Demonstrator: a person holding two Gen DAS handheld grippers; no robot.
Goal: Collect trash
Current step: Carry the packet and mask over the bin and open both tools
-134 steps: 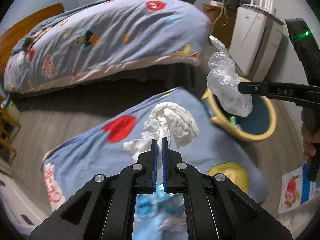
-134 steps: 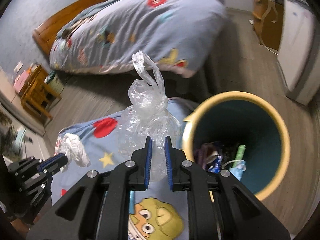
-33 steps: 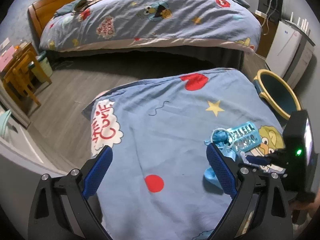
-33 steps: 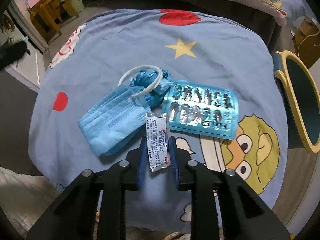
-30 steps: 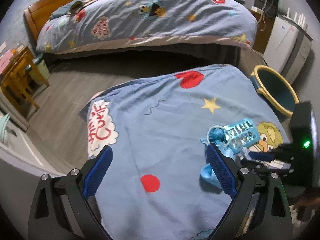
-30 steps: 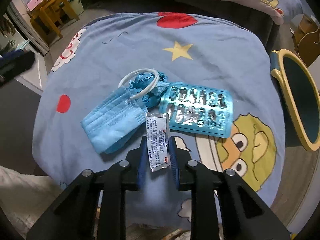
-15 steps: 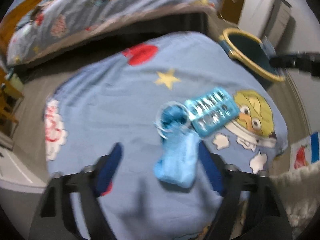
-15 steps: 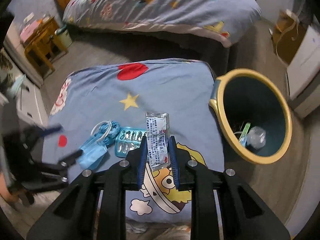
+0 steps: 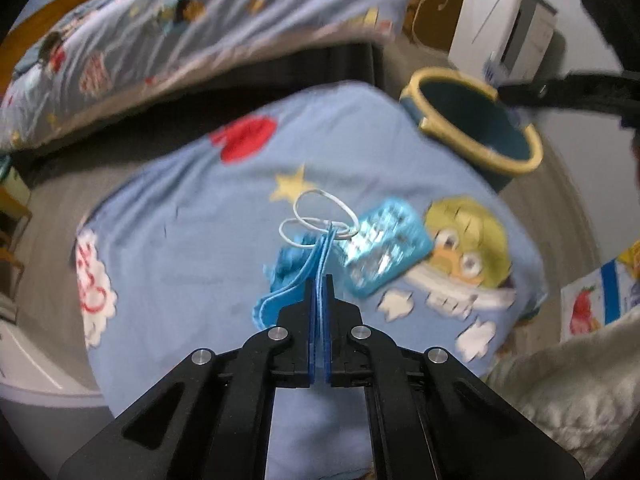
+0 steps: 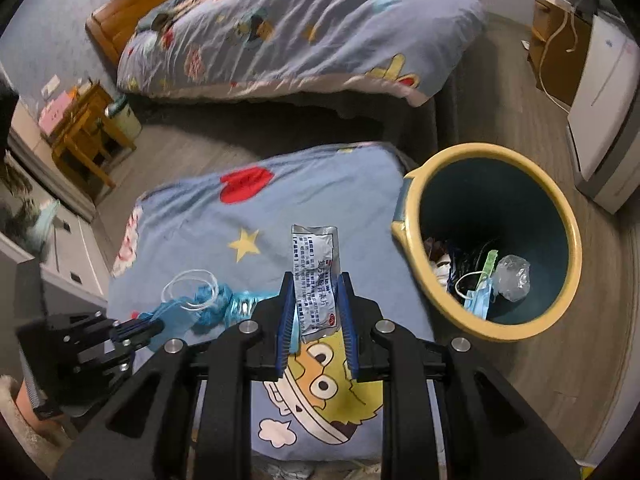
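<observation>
My left gripper [image 9: 319, 280] is shut on a blue face mask [image 9: 290, 272], whose white ear loops [image 9: 320, 216] stick out ahead of the jaws. A blue blister pack [image 9: 384, 248] lies just right of it on the cartoon-print blanket [image 9: 180, 220]. In the right wrist view my right gripper [image 10: 316, 280] is shut on a silver sachet [image 10: 316, 276] with red and black print, held upright above the blanket. The yellow-rimmed teal bin [image 10: 420, 240] stands to its right with trash inside. The left gripper [image 10: 138, 326] with the mask [image 10: 188, 308] shows at lower left.
A bed with a matching quilt [image 10: 300, 28] lies beyond a strip of grey floor. A white appliance [image 10: 604, 120] and a brown cabinet [image 10: 556, 40] stand at the right. A small wooden table [image 10: 84, 128] is at the left. A picture book [image 9: 600, 296] lies on the floor.
My left gripper went from wide open to shut on the face mask. My right gripper rose with the sachet and swung toward the bin.
</observation>
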